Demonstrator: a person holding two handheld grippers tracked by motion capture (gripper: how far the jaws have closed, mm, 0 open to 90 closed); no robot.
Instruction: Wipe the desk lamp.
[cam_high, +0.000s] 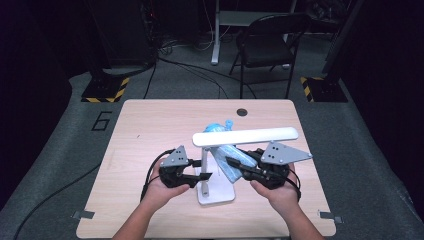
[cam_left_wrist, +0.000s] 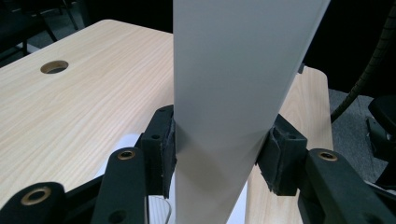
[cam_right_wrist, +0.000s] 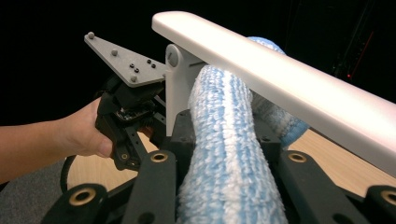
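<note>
Pale wood table (cam_high: 150, 130), grey carpet (cam_high: 60, 165), dark room.

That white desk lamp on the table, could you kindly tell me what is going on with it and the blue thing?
A person works with tongs in each hand at a light wooden table. The left tongs clamp the upright post of the white desk lamp, holding it steady. The right tongs are shut on a fluffy blue-and-white duster, whose head lies right under the lamp's long flat arm, apparently for dusting it.
</note>
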